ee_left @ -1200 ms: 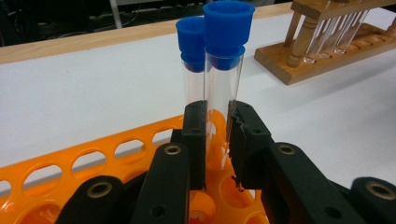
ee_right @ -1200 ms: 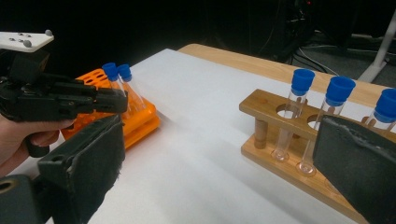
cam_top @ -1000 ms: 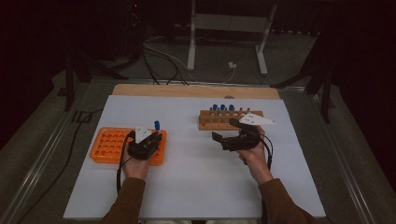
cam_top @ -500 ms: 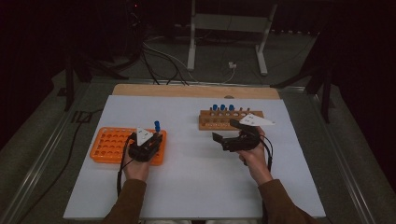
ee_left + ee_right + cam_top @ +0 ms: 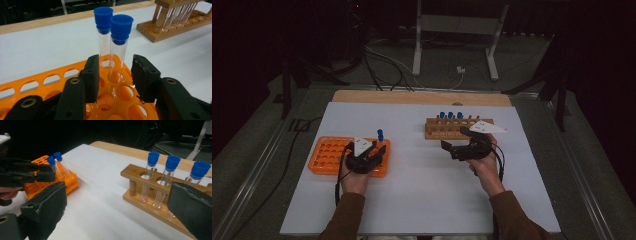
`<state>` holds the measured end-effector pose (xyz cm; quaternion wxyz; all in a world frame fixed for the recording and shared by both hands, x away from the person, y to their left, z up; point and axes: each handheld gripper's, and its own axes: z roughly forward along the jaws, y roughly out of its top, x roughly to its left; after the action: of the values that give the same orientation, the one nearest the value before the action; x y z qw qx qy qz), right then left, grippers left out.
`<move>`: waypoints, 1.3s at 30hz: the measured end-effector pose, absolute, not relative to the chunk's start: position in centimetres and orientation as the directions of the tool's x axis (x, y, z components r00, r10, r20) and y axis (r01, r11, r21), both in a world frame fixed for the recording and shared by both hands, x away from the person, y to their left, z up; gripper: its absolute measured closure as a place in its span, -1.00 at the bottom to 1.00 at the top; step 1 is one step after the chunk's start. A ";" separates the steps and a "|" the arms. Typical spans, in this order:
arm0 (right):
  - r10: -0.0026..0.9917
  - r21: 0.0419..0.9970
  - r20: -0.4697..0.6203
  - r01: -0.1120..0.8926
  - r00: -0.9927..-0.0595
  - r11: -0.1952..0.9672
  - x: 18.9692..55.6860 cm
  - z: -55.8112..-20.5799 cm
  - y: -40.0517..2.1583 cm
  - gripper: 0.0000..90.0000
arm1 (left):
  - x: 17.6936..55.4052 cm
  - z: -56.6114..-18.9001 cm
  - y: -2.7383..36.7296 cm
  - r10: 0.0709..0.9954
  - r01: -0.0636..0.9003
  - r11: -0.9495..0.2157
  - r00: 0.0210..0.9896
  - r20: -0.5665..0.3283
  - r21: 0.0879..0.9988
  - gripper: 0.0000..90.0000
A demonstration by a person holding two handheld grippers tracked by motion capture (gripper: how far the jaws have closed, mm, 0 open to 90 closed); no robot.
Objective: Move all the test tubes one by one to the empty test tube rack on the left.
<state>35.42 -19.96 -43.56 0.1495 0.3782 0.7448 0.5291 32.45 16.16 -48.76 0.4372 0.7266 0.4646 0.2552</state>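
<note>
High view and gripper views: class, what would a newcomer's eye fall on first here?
First, the orange tube rack at the table's left, where the left gripper has just been opening around a blue-capped test tube standing in a hole beside a second one. Next, the wooden rack farther back at the right, holding three more capped tubes, with the right gripper open and empty in front of it.

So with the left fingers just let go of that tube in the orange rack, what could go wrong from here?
1. The left gripper has just been opening; its fingers flank the nearer clear blue-capped tube closely, so pulling back crookedly could tip it.
2. That tube leans toward the second blue-capped tube in the orange plastic rack; a nudge may knock both.
3. The open right gripper could clip tubes in the wooden rack.
</note>
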 end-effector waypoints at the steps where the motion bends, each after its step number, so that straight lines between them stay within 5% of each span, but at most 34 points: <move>1: 0.725 0.901 0.174 0.405 -0.666 0.156 35.5 -43.5 -19.9 -0.94 | 32.4 -48.6 16.3 0.896 0.450 -0.176 0.441 -0.047 0.876 0.26; 4: 0.731 0.901 0.166 0.403 -0.662 0.161 35.7 -43.3 -19.9 -0.94 | 32.1 -48.0 16.8 0.880 0.447 -0.141 0.466 -0.095 0.883 0.17; 12: 0.750 0.900 0.150 0.402 -0.645 0.166 36.4 -42.7 -19.9 -0.94 | 31.0 -47.1 16.8 0.872 0.446 -0.085 0.465 -0.150 0.891 -0.60; 18: 0.776 0.893 0.121 0.408 -0.620 0.187 37.4 -42.6 -20.4 -0.94 | 30.7 -47.0 17.1 0.880 0.443 -0.085 0.453 -0.141 0.892 -0.96; 29: 0.829 0.864 0.072 0.450 -0.554 0.225 40.6 -43.6 -21.2 -0.70 | 30.5 -47.2 17.1 0.882 0.439 -0.083 0.450 -0.140 0.894 -0.99; 39: 0.865 0.850 0.062 0.481 -0.497 0.215 42.8 -45.2 -21.7 0.24 | 30.4 -47.1 16.9 0.881 0.433 -0.089 0.454 -0.132 0.897 -0.98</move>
<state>42.81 -21.66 -45.17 0.2206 0.4504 0.7476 0.4354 30.43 16.94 -47.14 0.4854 0.7009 0.4690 0.2307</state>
